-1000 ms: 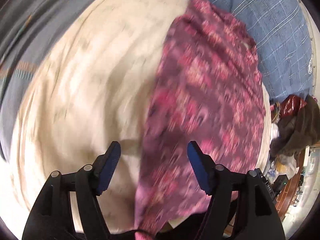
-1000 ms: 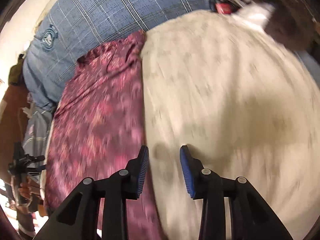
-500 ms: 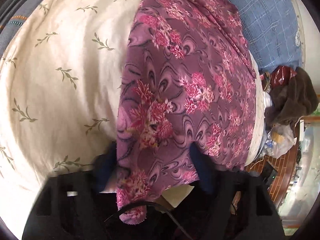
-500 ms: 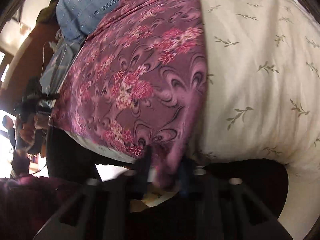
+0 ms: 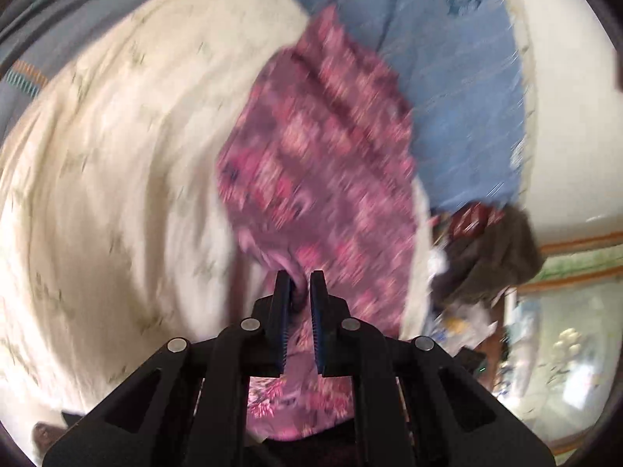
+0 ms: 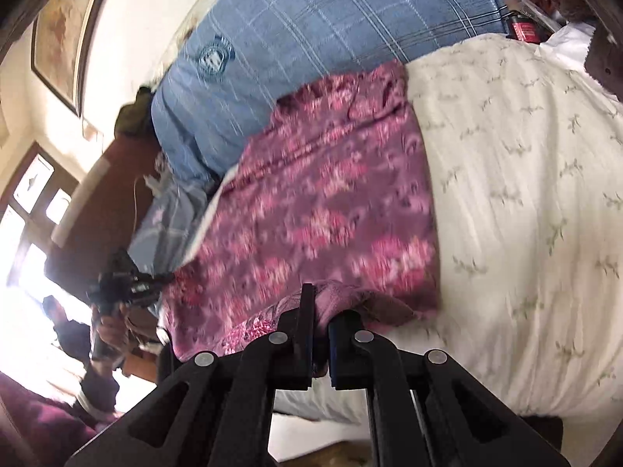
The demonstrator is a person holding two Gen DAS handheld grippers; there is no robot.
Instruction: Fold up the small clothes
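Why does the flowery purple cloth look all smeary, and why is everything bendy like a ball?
Left wrist view: the purple flowered cloth and cream sheet are streaked by motion blur, while the left tongs stay sharp. Right wrist view: the blur is milder, the right tongs are crisp, and the window at the left edge glares white. Both views: a fisheye lens curves the scene.

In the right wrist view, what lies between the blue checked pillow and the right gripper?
The purple floral cloth spans that stretch, from the pillow down to the right gripper, which is shut on its near edge.

Daylit scene, blown-out window (image 6: 23,233) glare, heavy motion blur, fisheye-curved edges, dark corner vignette
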